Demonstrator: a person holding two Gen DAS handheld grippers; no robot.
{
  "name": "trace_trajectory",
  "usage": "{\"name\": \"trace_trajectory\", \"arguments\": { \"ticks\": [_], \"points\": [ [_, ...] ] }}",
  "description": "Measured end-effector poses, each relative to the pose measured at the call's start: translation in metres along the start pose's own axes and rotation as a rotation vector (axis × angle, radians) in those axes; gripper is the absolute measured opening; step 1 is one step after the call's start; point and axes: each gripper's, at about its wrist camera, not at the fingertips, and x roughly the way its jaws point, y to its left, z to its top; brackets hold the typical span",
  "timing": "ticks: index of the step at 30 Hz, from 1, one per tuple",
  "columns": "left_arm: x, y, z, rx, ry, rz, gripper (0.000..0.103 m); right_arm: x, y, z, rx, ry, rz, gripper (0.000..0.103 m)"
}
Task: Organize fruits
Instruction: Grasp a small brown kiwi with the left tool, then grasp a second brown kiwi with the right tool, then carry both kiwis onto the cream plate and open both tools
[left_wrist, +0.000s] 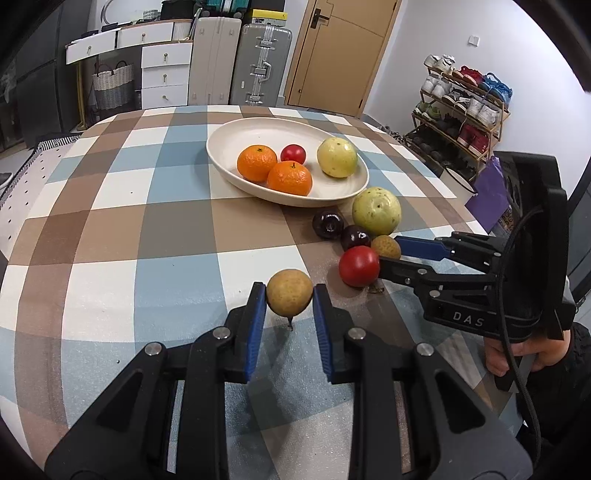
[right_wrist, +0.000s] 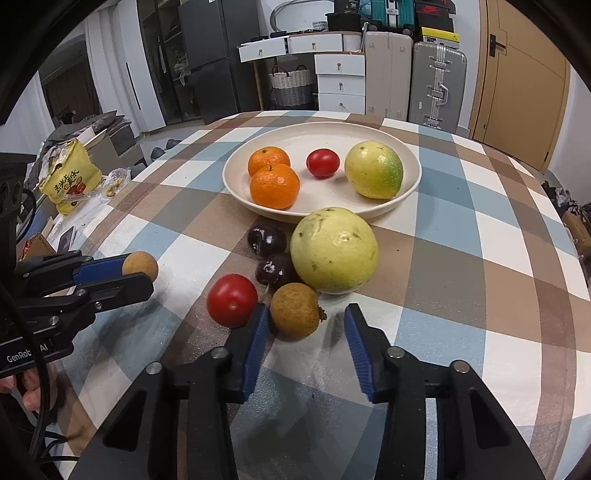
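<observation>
Between the blue pads of the left gripper (left_wrist: 289, 301) sits a brown longan (left_wrist: 289, 297), jaws clamped on it and lifted clear of the checked tablecloth (left_wrist: 147, 229). Over at the right gripper (right_wrist: 306, 319), jaws stand apart around a second longan (right_wrist: 294, 315), touching the left pad, tomato (right_wrist: 231, 300) just outside. Ahead of both jaws waits the bowl (right_wrist: 406, 147) with oranges.

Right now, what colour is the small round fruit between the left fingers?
Tan-brown small round fruit, clearest in the left wrist view.
</observation>
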Motion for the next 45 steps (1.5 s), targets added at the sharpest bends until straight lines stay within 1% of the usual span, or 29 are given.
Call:
{"name": "trace_trajectory", "arguments": {
  "ticks": [1,2,9,16,22,29,34,45],
  "points": [
    [0.000,0.000,0.000,-0.001,0.000,0.000,0.023,0.000,0.001,0.000,-0.004,-0.001,0.004,0.034],
    [0.000,0.001,0.000,-0.003,0.001,0.001,0.023,-0.001,0.002,0.000,-0.003,-0.001,0.010,0.030],
    [0.000,0.003,0.001,-0.013,-0.006,0.007,0.023,-0.010,0.004,-0.007,-0.011,-0.017,0.032,0.030],
    [-0.006,-0.001,0.004,-0.005,-0.030,0.018,0.023,-0.039,-0.007,-0.012,0.026,-0.096,0.060,0.030],
    [-0.009,-0.009,0.012,0.013,-0.048,0.023,0.023,-0.060,-0.018,-0.008,0.052,-0.156,0.080,0.030],
    [-0.001,-0.016,0.028,0.028,-0.053,0.028,0.023,-0.072,-0.029,0.006,0.058,-0.193,0.097,0.030],
    [0.006,-0.019,0.046,0.038,-0.063,0.031,0.023,-0.074,-0.034,0.017,0.057,-0.204,0.104,0.030],
    [0.018,-0.014,0.085,0.061,-0.085,0.069,0.023,-0.060,-0.044,0.046,0.069,-0.213,0.124,0.030]
  ]
}}
